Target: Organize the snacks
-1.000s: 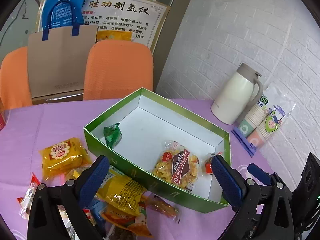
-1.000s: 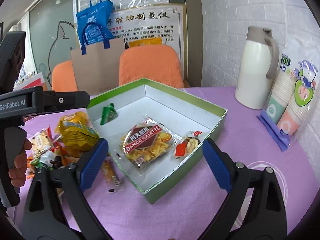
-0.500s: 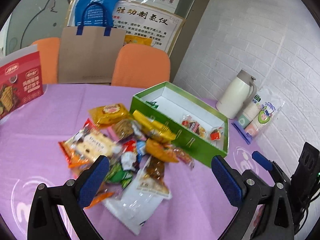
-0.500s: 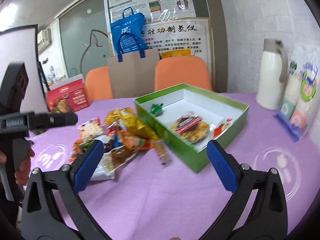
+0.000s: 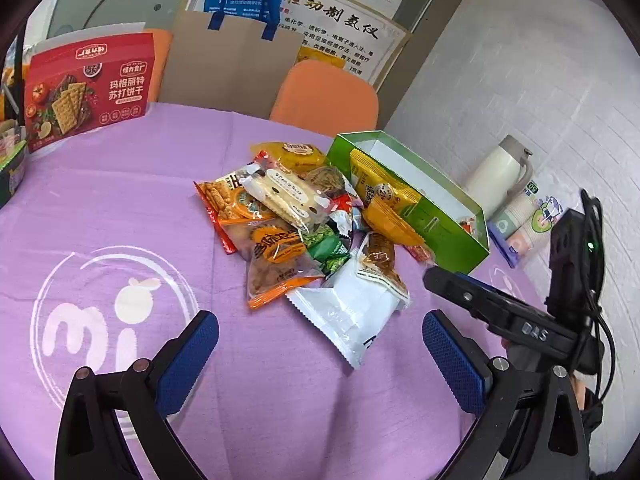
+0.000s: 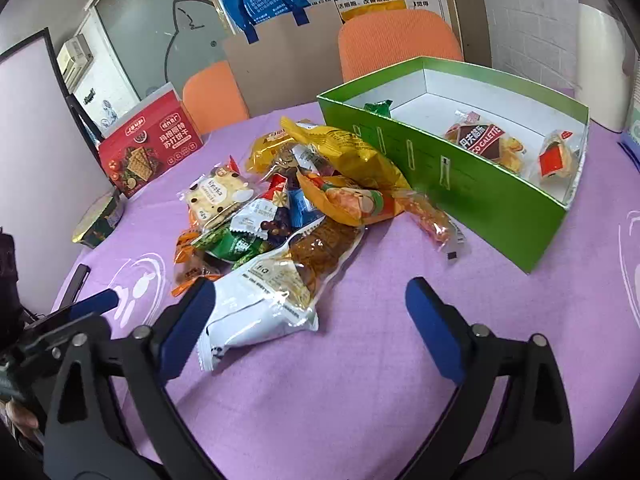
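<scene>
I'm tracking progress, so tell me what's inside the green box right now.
The right wrist view shows three snacks in the green box: a small green packet, a Danco Galette pack and a small red-labelled packet. The near wall hides part of the floor.

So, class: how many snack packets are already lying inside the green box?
3 visible in the green box: a green packet at the far corner, a galette pack mid-floor, a small red-labelled packet by the near end. The front wall may hide others.
</scene>
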A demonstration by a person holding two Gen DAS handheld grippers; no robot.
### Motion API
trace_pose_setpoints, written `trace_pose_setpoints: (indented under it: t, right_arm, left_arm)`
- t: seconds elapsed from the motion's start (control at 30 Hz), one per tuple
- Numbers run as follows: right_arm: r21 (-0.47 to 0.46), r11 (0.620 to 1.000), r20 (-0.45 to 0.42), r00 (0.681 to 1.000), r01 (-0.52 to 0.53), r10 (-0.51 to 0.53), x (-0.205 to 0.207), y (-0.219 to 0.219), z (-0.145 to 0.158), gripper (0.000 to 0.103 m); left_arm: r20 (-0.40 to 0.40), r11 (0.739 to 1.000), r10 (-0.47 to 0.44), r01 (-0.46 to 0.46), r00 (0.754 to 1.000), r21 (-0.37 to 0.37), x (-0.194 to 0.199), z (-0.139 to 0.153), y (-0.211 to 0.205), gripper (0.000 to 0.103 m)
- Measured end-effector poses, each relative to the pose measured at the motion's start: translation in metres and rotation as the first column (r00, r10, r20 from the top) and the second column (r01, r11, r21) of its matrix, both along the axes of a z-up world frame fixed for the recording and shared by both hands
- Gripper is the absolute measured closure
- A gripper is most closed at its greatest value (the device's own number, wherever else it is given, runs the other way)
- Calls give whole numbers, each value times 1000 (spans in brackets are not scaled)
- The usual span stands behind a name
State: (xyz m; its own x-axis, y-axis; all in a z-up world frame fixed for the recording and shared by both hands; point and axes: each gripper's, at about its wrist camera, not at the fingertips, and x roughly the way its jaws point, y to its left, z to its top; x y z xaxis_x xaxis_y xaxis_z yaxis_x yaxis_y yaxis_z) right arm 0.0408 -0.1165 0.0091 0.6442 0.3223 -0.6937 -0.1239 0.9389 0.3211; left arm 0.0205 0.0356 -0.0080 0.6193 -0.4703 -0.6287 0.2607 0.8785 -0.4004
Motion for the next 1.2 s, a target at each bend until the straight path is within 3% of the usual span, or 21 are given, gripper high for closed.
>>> trace_pose_setpoints:
  t: [0.07,0.23,0.33,0.5,0.6,0.63,0.67,0.83,0.93,0.97,1.2]
  right_arm:
    - [0,1000,-32,999,25,-25,13,5,-6,23]
    - [13,998,-78,995,67,-66,37,16,-20,33]
    - [-20,996,-98,991,89,-91,41,14,-29,61]
    - [-61,995,-82,994,74,-79,28,-3,-24,65]
    - [-78,994,-63,995,75,-80,15,-16,-16,82]
    - [-83,994,-62,995,69,-74,10,-19,-14,97]
    - [-102,993,-66,995,65,-72,5,-22,-14,98]
    - [-118,990,-77,993,76,-86,-13,-37,-21,95]
    - [-93,993,-47,996,76,-81,-14,-37,-17,67]
    - [-86,994,-36,996,74,-78,-12,-35,-15,62]
    - [-67,995,6,997,76,-76,-2,-37,-16,62]
  left_arm:
    - [10,1000,4,-4,1000,7,-4,-3,5,0]
    - [2,1000,-25,25,1000,6,-5,-11,8,0]
    - [3,999,-40,40,999,10,-5,-13,9,0]
    - [2,999,-49,49,999,-13,0,-15,6,0]
    - [6,997,-74,74,997,-30,4,-15,-3,0]
    - [7,996,-87,87,996,-30,5,-15,-8,1]
    - [9,995,-100,100,995,-28,4,-13,-13,1]
    - [17,987,-163,163,986,0,5,-9,-40,2]
    - [14,983,-183,183,983,8,2,-8,-50,3]
    - [15,983,-183,183,983,14,0,-7,-52,4]
    - [29,983,-180,179,983,35,0,8,-58,5]
